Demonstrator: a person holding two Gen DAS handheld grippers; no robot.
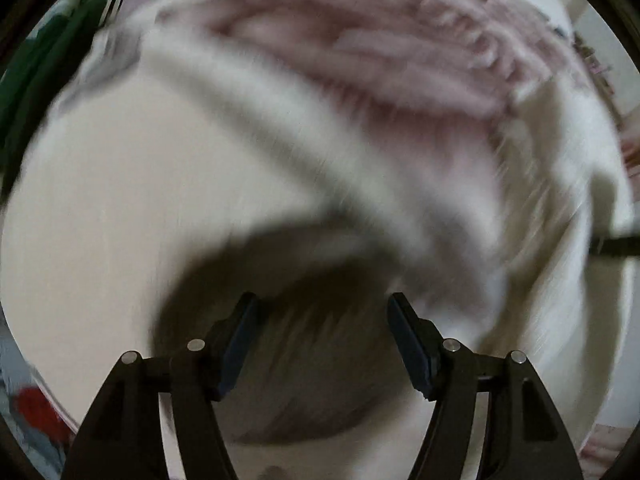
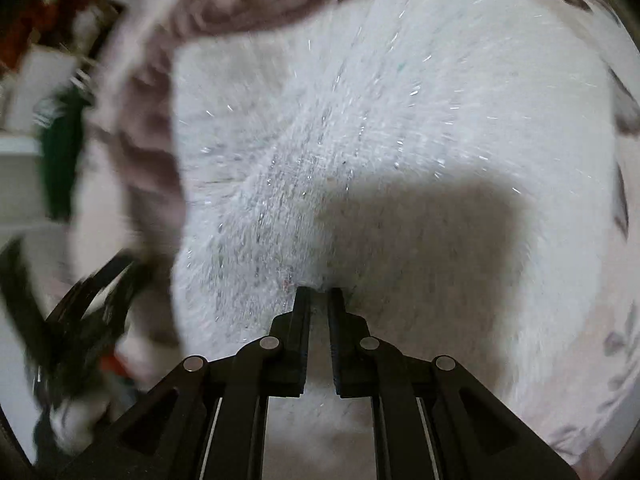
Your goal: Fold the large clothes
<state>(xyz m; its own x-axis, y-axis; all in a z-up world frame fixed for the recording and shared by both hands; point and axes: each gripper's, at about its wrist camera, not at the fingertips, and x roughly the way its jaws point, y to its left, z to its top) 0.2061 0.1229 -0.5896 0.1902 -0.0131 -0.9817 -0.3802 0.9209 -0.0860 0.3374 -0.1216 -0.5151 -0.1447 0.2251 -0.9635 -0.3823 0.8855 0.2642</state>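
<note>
The folding looks to be in its middle: the white garment [image 2: 360, 120] is not yet a neat packet, and I judge that more folds are left. The right claw [image 2: 319, 292] is clenched on an edge of this garment, which spreads ahead of it and to both sides. The left claw [image 1: 322, 312] is released, nothing between its pads, with the garment lying ahead and to its right. The cloth is a fuzzy white knit with small glittering threads, soft and limp. Beyond it lies a pink-mauve blanket [image 1: 360, 40], thick and ridged. Both views are blurred.
</note>
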